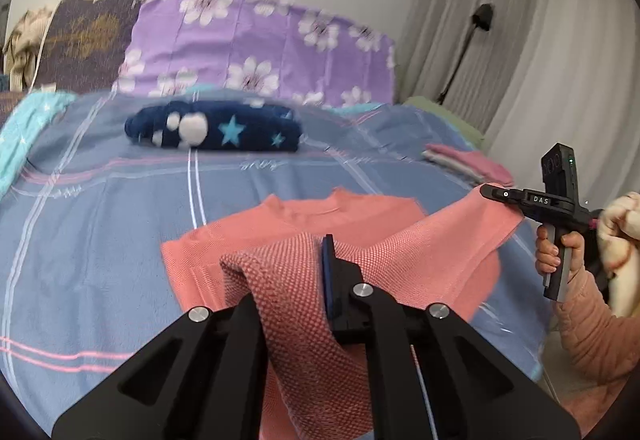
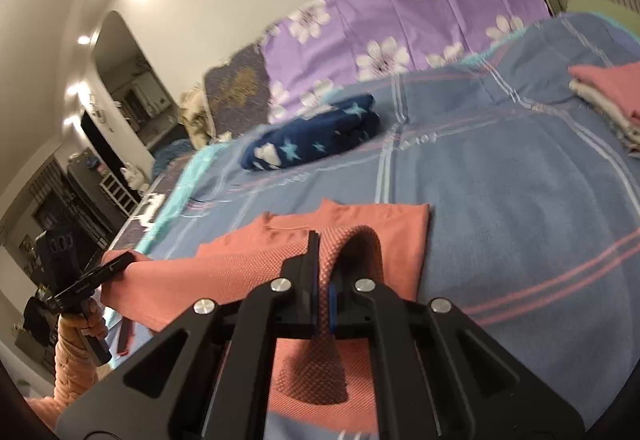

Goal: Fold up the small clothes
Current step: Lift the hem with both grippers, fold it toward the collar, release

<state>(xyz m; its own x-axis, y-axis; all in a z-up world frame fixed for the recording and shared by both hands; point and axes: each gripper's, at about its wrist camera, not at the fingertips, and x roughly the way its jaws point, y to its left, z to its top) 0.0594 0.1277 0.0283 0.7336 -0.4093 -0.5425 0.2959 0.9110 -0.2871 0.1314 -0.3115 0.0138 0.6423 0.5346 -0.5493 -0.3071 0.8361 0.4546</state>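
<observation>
2 grippers, each pinching 1 corner of the same pink knit top (image 1: 304,272). Left gripper (image 1: 320,260): fingers pressed together on a bunched fold of the fabric, cloth draping over and between them. Right gripper (image 2: 320,260): fingers clamped tight on the other hem corner, a loop of knit arching up just right of the fingertips. Held this way, I judge, so the raised bottom edge stays stretched between both pinches and can be carried forward over the rest of the top, which lies flat on the bed (image 1: 100,240) just ahead of the fingers, collar at the far end. Likely mid-fold, bottom half going toward the collar.

Seen from the left wrist, the right gripper sits off to the right, held by a hand (image 1: 556,252) in a pink quilted sleeve, its tip on the cloth corner.

Count:
- 1 pink knit top in hand.
- 1 navy star-print bundle (image 1: 212,130), well ahead of the fingers, rolled or folded, apart from the top.
- 1 small stack of folded clothes (image 2: 604,96), far right of the right fingers; pink piece on top, paler layers beneath, exact number unclear.
- 1 purple floral bedding (image 1: 260,44) behind the bundle at the head of the bed.
- 1 blue plaid blanket covers the bed.
</observation>
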